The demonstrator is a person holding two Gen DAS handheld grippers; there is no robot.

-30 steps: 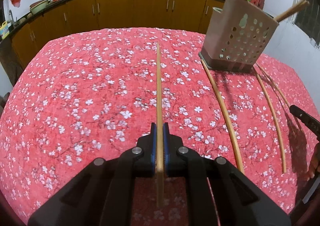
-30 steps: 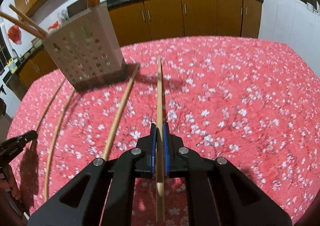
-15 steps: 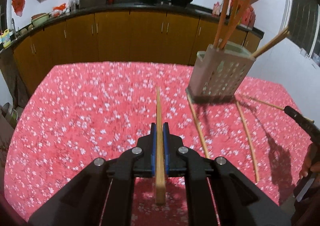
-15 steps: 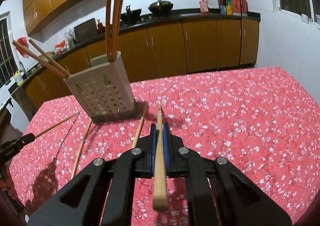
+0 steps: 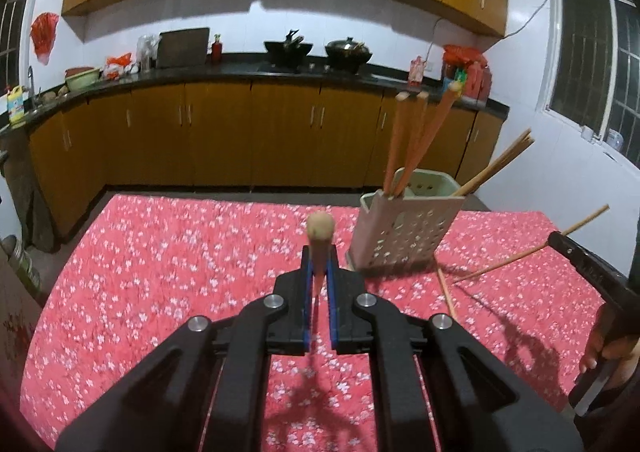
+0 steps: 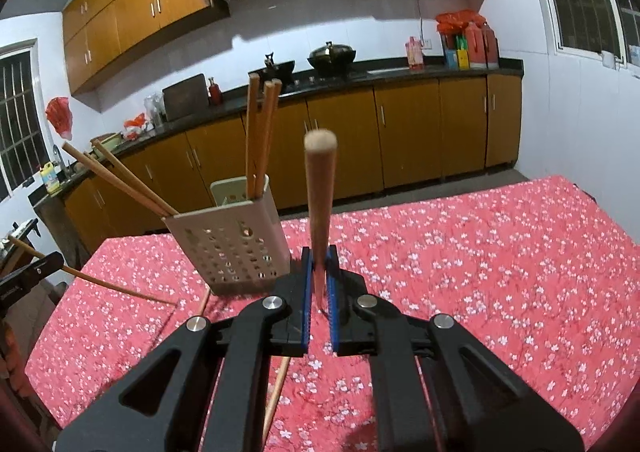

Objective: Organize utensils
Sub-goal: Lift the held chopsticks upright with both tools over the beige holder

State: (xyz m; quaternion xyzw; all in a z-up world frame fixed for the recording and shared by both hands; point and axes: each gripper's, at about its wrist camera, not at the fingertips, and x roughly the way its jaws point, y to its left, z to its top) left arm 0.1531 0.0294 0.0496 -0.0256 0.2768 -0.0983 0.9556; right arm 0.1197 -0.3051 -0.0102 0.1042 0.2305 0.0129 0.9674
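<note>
My left gripper (image 5: 319, 264) is shut on a wooden chopstick (image 5: 320, 236), held above the red floral tablecloth (image 5: 160, 272) and seen almost end-on. To its right stands the pale perforated utensil holder (image 5: 404, 240) with several chopsticks (image 5: 416, 144) in it. My right gripper (image 6: 319, 264) is shut on another chopstick (image 6: 318, 204), which sticks up and forward, right of the holder (image 6: 232, 248). Each gripper shows at the edge of the other view, the right one (image 5: 588, 264) and the left one (image 6: 28, 276), both with a chopstick. One chopstick (image 6: 276, 388) lies on the cloth.
Brown kitchen cabinets (image 5: 216, 140) and a dark counter with woks (image 5: 344, 50) run along the wall behind the table. A person's hand (image 5: 608, 348) grips the right tool at the far right. The table's far edge (image 6: 400, 212) lies just past the holder.
Both grippers have risen off the table, each with its chopstick clamped. The views have tilted up, so the held chopsticks look foreshortened and the holder sits lower.
</note>
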